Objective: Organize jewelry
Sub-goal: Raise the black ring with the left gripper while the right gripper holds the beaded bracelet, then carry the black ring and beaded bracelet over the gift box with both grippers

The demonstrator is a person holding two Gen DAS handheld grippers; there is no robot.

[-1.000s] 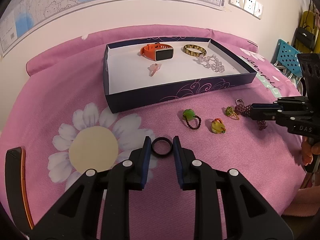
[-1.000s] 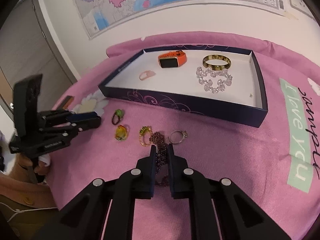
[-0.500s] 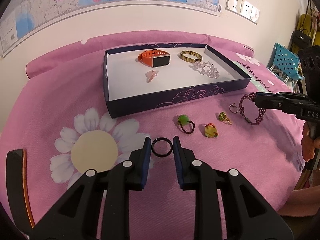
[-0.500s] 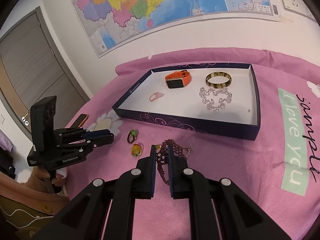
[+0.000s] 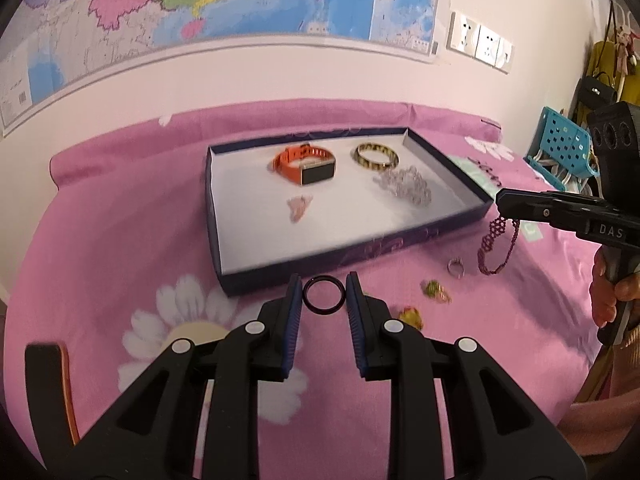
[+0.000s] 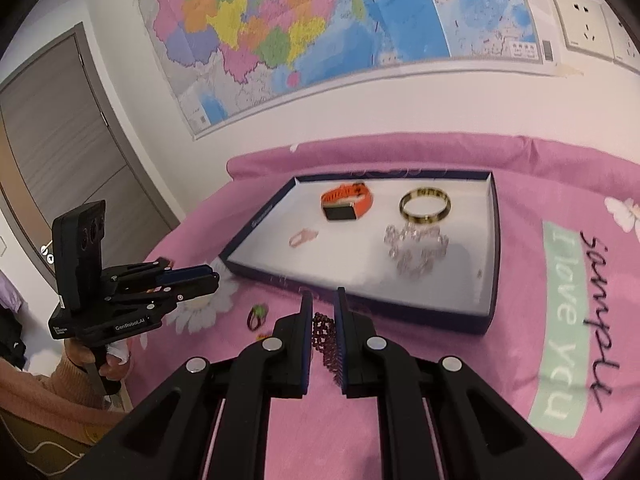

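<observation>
**Both grippers lifted jewelry above the pink bedspread**

The left gripper, low in the centre of the left wrist view, had its jaws clenched on a black ring, which stood pinched between the 2 blue pads. The right gripper, at the bottom centre of the right wrist view, had its jaws nearly closed on a purple beaded bracelet; in the left wrist view that bracelet dangled at the right of the frame, clear of the bedspread.

The navy tray sat mid-frame and held an orange smartwatch, a gold bangle, a clear bead bracelet and a small pink ring.

In front of the tray, on the bedspread, lay a silver ring and 2 yellow-green rings. A green-stone ring lay left of the right gripper.
</observation>
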